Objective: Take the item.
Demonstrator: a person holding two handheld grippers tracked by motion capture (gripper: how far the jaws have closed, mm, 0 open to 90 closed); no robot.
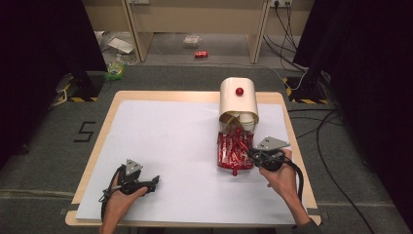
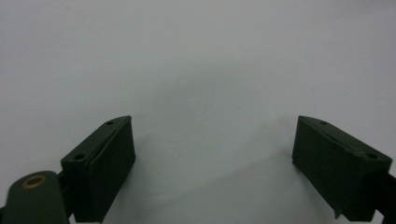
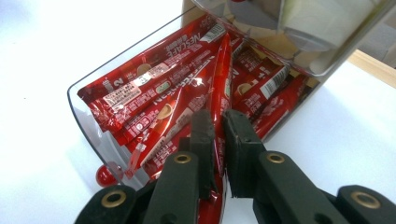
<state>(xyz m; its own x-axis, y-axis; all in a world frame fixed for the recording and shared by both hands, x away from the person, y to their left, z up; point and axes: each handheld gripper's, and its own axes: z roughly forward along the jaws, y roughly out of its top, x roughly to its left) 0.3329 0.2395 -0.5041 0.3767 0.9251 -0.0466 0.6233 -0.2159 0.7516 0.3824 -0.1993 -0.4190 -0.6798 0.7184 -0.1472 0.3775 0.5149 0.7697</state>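
A clear drawer [image 1: 234, 152] full of several red coffee stick sachets stands pulled out from under a cream dispenser [image 1: 238, 100] with a red knob. In the right gripper view the drawer's clear wall [image 3: 88, 126] curves round the sachets, and my right gripper [image 3: 218, 116] is shut on one long red sachet [image 3: 222, 74] that runs up between its jaws. From the high view the right gripper [image 1: 251, 155] sits at the drawer's right side. My left gripper [image 1: 155, 181] rests low at the front left, and its jaws [image 2: 212, 140] stand wide open over the bare white sheet [image 2: 196, 56].
A white sheet [image 1: 165, 146] covers most of the wooden table [image 1: 97, 141]. Paper cups [image 1: 242, 119] sit in the dispenser's lower opening. A small red knob [image 3: 103, 176] sticks out at the drawer's front. Cables [image 1: 331, 146] lie on the floor at right.
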